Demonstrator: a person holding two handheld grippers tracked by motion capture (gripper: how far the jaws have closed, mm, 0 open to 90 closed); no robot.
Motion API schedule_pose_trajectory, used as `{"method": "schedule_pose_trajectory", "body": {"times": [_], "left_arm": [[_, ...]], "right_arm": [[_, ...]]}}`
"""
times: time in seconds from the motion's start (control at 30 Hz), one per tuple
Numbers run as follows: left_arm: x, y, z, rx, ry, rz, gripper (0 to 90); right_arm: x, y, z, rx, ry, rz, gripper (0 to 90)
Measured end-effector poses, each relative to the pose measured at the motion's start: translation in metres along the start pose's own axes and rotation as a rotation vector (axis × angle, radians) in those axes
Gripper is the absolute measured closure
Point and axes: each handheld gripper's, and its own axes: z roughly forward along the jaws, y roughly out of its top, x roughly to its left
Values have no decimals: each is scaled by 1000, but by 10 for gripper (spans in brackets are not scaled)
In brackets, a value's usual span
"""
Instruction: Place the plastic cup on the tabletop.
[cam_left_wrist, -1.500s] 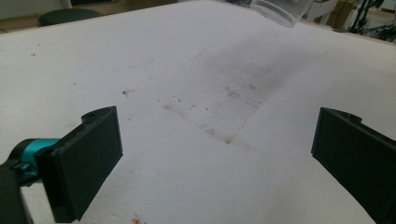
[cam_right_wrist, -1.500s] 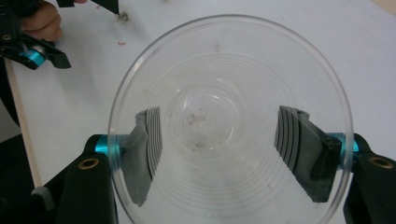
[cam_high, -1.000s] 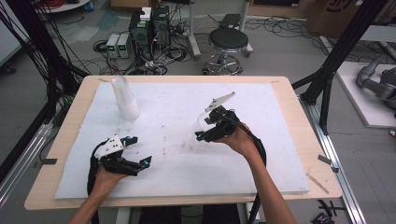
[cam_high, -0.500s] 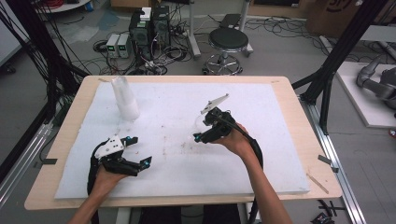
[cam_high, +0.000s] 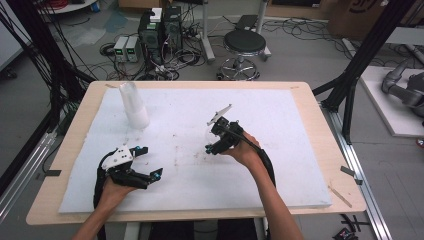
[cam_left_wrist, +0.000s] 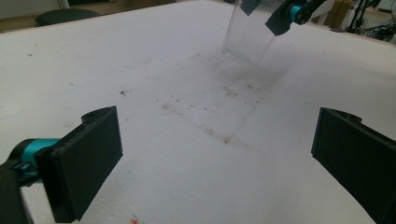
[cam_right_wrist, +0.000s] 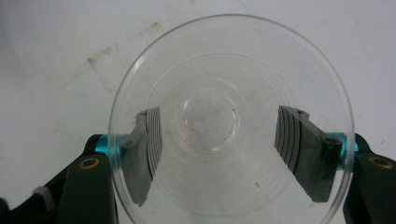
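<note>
A wooden table (cam_high: 320, 150) carries a big white foam sheet (cam_high: 280, 165) with some brown stains near its middle. On the far left part of the sheet stands a stack of clear cups (cam_high: 134, 106), upright. The left gripper (cam_high: 148, 162) rests low on the near left part of the sheet, and its 2 jaws stand wide apart with nothing between them. The right gripper (cam_high: 209, 139) is near the middle of the sheet, and its jaws are closed on 1 clear plastic cup (cam_right_wrist: 231, 123), pressing its wall from both sides. The cup mouth faces the right gripper view.
</note>
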Motion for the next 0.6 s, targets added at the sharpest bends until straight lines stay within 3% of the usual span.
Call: {"method": "schedule_pose_trajectory", "body": {"times": [0.23,0.6], "left_arm": [[-1,0,0,0,-1,4,18],[-1,0,0,3,-2,5,18]], "right_arm": [[-1,-2,16,19,8,17,323],[2,2,26,-41,-14,24,325]]}}
